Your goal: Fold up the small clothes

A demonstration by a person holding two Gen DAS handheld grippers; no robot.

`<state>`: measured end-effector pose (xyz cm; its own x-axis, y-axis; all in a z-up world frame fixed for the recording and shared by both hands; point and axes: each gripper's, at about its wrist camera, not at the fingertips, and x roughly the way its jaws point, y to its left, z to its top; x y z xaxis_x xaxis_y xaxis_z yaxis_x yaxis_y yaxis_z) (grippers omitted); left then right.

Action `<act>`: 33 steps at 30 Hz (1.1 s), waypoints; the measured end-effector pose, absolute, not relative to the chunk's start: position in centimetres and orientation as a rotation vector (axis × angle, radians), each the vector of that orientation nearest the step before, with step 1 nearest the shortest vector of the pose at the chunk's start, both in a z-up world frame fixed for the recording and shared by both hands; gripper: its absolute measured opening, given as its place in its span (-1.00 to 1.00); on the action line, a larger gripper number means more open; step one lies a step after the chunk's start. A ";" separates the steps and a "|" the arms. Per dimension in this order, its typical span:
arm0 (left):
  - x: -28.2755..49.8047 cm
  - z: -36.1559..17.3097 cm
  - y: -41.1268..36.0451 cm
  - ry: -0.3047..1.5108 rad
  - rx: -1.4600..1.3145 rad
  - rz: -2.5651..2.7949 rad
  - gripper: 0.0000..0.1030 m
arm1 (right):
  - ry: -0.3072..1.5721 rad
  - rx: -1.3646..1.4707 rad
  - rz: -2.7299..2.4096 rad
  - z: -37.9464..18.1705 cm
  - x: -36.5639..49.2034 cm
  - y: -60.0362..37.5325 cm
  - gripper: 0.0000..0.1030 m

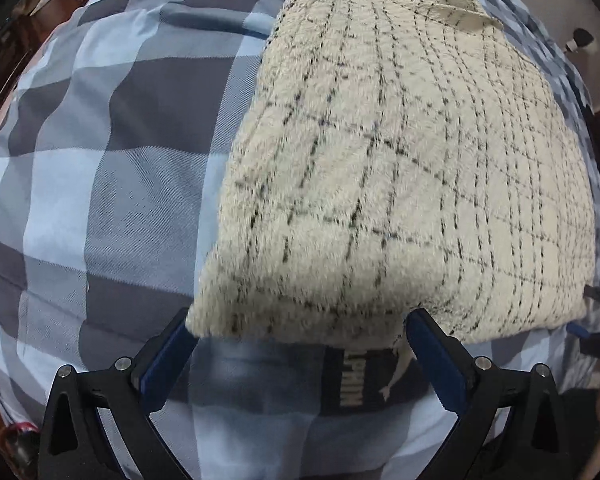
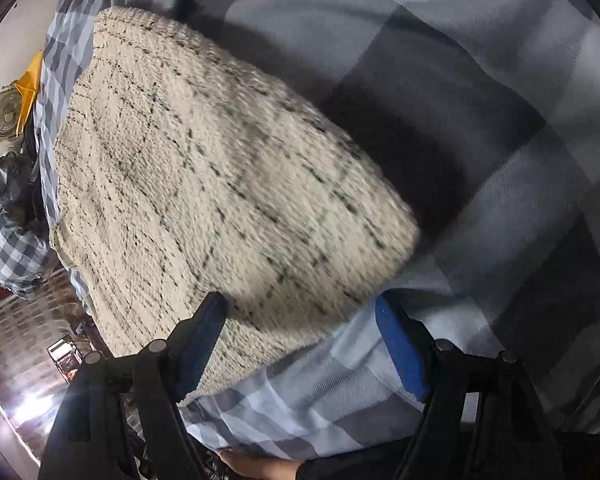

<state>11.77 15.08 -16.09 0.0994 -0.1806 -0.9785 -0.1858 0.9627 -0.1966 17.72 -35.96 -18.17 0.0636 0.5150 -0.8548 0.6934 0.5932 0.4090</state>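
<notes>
A cream knitted garment (image 1: 400,168) with a thin black grid pattern lies folded on a blue and grey checked bedspread (image 1: 100,140). Its near folded edge hangs just in front of my left gripper (image 1: 300,332), which is open with the jaws wide apart and nothing between the blue pads. The same garment (image 2: 204,184) fills the left middle of the right wrist view. My right gripper (image 2: 300,316) is open too, its left finger (image 2: 204,328) over the garment's near edge and its right finger (image 2: 396,336) over the bedspread (image 2: 480,120).
A dark garment with white lettering (image 1: 356,380) lies under the cream one near my left gripper. The bed edge, a fan (image 2: 4,116) and a yellow item (image 2: 30,88) sit at the left of the right wrist view. A hand (image 2: 260,468) shows at the bottom.
</notes>
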 end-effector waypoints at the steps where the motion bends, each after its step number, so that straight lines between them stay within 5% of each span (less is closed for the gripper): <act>1: 12.1 -16.1 15.2 1.465 -0.297 0.003 1.00 | 1.589 1.040 -0.179 -18.0 18.0 -35.3 0.44; 4: 13.2 -15.9 15.6 1.432 -0.289 -0.011 0.79 | 1.561 1.048 -0.164 -17.5 18.1 -34.3 0.44; 5: 13.4 -16.0 15.7 1.429 -0.287 -0.015 0.74 | 1.555 1.040 -0.161 -17.2 18.5 -33.7 0.32; 6: 13.7 -16.2 15.7 1.430 -0.288 -0.021 0.58 | 1.548 1.038 -0.148 -17.1 18.6 -33.6 0.00; 9: 13.4 -16.2 15.5 1.438 -0.327 -0.054 0.07 | 1.531 0.996 -0.136 -15.9 17.7 -33.5 -0.39; 13: 13.2 -15.9 15.1 1.419 -0.335 -0.071 -0.32 | 1.498 0.964 -0.116 -14.9 17.4 -33.6 -0.63; 33: 2.1 -2.8 14.9 1.393 -0.287 -0.289 -0.53 | 1.414 1.115 0.074 -6.8 8.3 -34.9 -0.76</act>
